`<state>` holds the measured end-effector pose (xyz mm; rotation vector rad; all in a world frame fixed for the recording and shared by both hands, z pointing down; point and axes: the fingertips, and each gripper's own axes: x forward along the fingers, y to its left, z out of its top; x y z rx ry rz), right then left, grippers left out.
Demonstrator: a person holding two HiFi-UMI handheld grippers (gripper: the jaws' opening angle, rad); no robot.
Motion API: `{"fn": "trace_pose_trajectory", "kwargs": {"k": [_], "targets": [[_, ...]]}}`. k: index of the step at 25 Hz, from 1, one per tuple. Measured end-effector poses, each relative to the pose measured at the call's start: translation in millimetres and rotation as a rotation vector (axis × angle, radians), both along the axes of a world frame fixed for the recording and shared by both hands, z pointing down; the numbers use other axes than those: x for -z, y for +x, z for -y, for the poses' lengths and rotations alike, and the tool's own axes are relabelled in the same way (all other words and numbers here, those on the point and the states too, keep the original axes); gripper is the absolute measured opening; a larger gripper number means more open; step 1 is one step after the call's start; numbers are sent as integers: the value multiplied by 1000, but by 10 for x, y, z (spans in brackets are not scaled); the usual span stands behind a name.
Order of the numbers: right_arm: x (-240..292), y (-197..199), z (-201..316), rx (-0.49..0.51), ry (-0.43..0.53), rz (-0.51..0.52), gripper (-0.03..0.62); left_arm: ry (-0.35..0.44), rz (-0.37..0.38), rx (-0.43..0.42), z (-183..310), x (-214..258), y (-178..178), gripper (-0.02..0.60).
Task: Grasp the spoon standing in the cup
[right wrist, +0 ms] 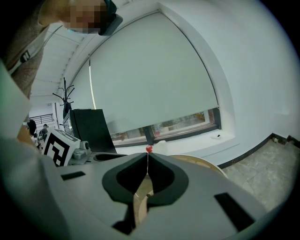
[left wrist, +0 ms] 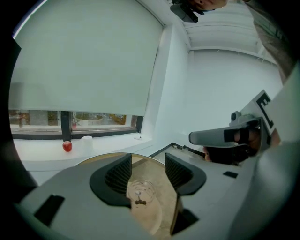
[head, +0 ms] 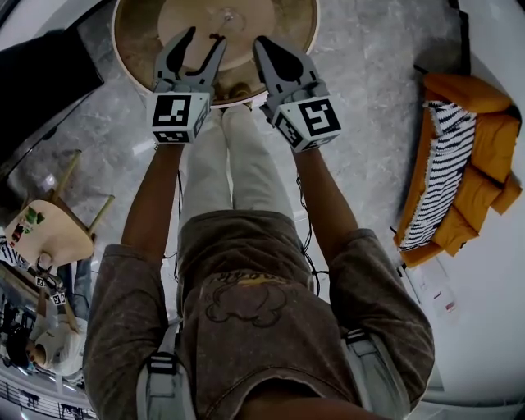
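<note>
Left gripper [head: 197, 49] has its jaws spread wide with nothing pinched between them. In the left gripper view the gap [left wrist: 146, 171] frames a clear cup [left wrist: 142, 191] on the round table [head: 135, 37], lying beyond the pads and touching neither. A thin pale stem in the cup, likely the spoon [left wrist: 137, 193], is too small to read well, and a small dark bit lies at the cup's base. Right gripper [head: 264, 45] has its jaws pressed together, tips meeting, and holds nothing [right wrist: 147, 160]. From the head view both grippers reach side by side over the near rim of the table, with the cup [head: 228, 16] just ahead of them, nearer the left gripper.
</note>
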<state>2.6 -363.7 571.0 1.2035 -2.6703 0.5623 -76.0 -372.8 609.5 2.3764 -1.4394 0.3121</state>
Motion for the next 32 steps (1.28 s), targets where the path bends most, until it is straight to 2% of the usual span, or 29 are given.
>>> {"fn": "trace_pose_trajectory", "kwargs": {"k": [13,23,32], "targets": [[-134,39,-55,-3,-25,-6,20,-137,23,30,83,-749,-7,222],[-278,75,-135,0,-53,-17,18,-312,59,36,44,-1555,46,222],[-344,104,-208,8,-73,-15,20,-357,74,25,47,-1754,162,212]]}}
